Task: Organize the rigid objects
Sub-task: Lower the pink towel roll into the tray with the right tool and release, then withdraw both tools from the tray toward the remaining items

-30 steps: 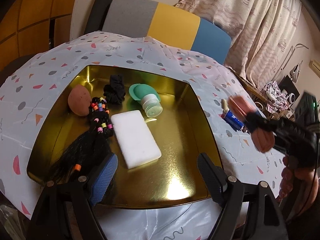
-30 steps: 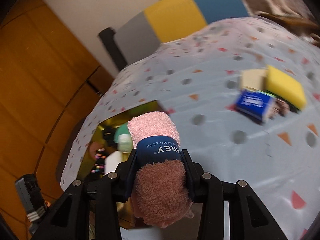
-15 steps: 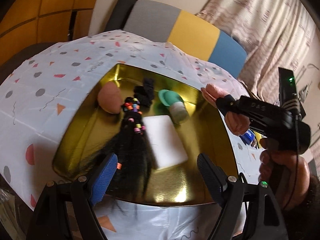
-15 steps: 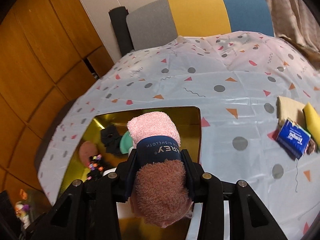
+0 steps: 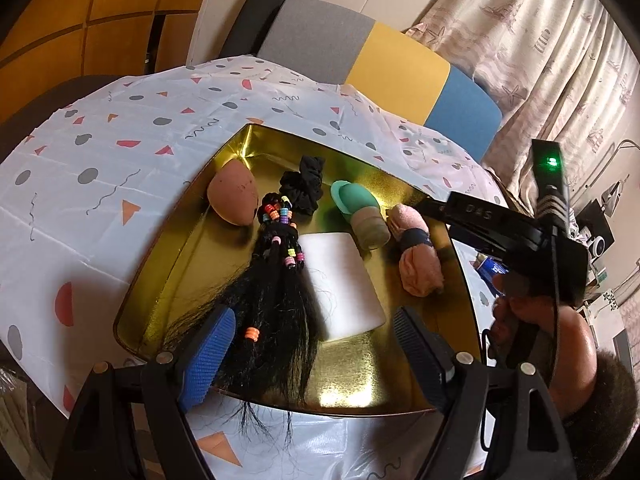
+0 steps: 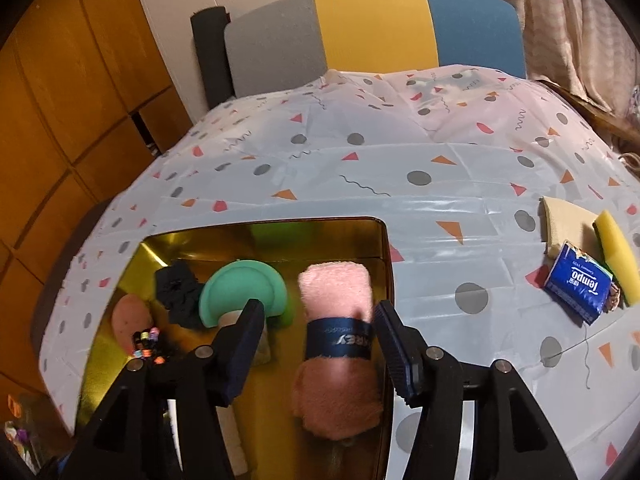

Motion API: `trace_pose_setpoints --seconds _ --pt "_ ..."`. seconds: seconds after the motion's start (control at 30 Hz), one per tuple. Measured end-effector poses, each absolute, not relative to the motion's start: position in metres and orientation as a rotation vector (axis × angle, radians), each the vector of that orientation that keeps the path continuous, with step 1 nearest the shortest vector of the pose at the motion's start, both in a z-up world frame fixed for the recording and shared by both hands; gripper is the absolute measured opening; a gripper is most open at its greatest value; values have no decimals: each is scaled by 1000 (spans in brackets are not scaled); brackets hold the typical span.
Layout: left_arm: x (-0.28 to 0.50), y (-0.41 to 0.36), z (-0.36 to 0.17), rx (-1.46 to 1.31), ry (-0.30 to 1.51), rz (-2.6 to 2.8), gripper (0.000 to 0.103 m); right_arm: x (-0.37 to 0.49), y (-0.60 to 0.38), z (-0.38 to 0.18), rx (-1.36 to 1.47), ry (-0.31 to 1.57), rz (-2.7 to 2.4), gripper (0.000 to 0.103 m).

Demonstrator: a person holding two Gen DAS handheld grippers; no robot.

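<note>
A gold tray (image 5: 404, 380) (image 6: 260, 230) lies on the spotted tablecloth. In it are a rolled pink dishcloth with a navy band (image 5: 418, 254) (image 6: 336, 344), a white block (image 5: 340, 284), a green bottle (image 5: 360, 212) (image 6: 242, 294), a black scrunchie (image 5: 304, 190) (image 6: 178, 292), a brown sponge egg (image 5: 232, 198) (image 6: 128, 320) and black beaded hair (image 5: 276, 300). My right gripper (image 6: 316, 348) is open, its fingers either side of the dishcloth, which rests at the tray's right side. My left gripper (image 5: 312, 344) is open and empty over the tray's near edge.
On the cloth to the right lie a blue Tempo tissue pack (image 6: 578, 286), a yellow sponge (image 6: 618, 254) and a beige pad (image 6: 564, 222). A grey, yellow and blue chair back (image 6: 376, 28) stands behind the table. Wooden panels (image 6: 60, 100) are at left.
The right gripper carried the dishcloth leftward over the tray, lowered it at the tray's right side and opened. The left gripper stayed open and shifted a little.
</note>
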State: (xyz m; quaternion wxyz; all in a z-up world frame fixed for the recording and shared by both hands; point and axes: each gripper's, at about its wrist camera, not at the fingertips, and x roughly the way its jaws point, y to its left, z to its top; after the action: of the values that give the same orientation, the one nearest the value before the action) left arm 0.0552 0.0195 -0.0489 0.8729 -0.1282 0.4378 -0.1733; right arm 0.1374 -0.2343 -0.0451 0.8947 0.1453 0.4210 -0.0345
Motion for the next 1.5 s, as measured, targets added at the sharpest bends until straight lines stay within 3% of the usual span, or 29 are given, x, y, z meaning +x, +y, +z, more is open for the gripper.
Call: trace_pose_setpoints --seconds 0.13,1.5 --pt "54 17 -49 -267 915 -369 83 117 -239 -35 317 819 -68 69" --pt "29 -24 -38 -184 883 -455 83 19 -288 -48 265 846 -133 74"
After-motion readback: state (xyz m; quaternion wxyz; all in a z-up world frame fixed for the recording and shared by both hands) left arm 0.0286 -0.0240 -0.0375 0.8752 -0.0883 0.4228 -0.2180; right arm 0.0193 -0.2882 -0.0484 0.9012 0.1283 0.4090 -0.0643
